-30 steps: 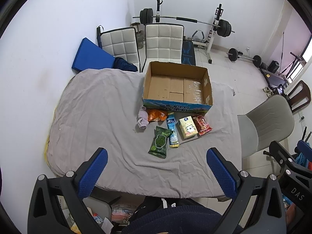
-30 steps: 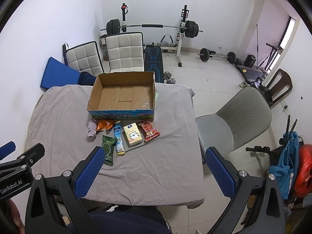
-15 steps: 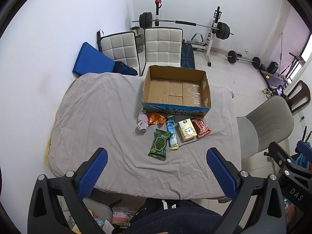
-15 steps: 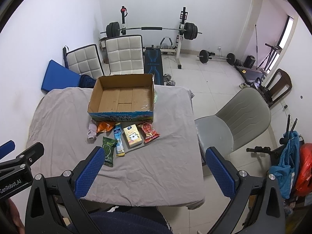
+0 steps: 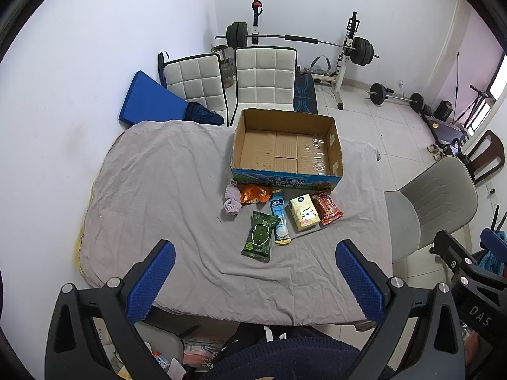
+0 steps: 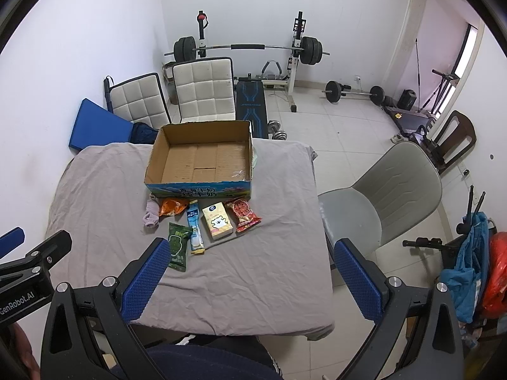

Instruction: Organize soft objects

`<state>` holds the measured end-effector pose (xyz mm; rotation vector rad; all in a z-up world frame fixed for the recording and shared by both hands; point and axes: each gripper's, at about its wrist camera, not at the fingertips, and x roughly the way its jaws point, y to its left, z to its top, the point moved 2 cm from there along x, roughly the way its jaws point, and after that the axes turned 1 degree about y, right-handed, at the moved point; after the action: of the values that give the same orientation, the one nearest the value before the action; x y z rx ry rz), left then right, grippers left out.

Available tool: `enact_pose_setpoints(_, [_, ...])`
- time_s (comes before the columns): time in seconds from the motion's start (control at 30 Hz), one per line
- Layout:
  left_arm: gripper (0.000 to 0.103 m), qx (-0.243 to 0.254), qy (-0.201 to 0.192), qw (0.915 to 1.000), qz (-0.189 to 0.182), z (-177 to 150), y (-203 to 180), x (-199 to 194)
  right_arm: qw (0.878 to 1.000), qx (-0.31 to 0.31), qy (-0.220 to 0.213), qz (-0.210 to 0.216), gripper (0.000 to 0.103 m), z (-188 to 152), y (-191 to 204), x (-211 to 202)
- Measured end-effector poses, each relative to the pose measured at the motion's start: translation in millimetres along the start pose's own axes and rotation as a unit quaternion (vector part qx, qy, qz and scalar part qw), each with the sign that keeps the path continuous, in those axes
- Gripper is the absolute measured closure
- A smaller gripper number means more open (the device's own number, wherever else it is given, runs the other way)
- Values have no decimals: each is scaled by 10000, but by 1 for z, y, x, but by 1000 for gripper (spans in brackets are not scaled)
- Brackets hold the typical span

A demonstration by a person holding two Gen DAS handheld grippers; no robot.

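An open, empty cardboard box stands on the grey-clothed table. In front of it lie a lilac sock, an orange packet, a green packet, a blue-and-white packet, a yellow tissue pack and a red packet. My left gripper and right gripper are both open and empty, held high above the table's near edge.
Two white padded chairs and a blue mat stand behind the table. A grey chair stands to the right. A barbell rack and weights are on the tiled floor beyond.
Both grippers have drawn back and up a little, so the table and box look smaller and sit lower in the views. Nothing on the table has moved.
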<state>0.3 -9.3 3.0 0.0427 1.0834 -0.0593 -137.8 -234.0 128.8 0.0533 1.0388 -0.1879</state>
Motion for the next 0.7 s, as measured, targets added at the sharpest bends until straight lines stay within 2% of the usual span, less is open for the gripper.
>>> enact_pose_setpoints(0.4, [0,-15,74,10000,-31,6,-4,10,10000,31,65,41,0,1,-1,5])
enact_pose_setpoints(0.57, [0,-223,261,9994,-81,22,3,47,9990,219,355,169,0,8,-9,40])
enact_pose_setpoints(0.7, [0,-384,544,9978,-45,34,13,102,9963,384,722,260,0,17,-19,92])
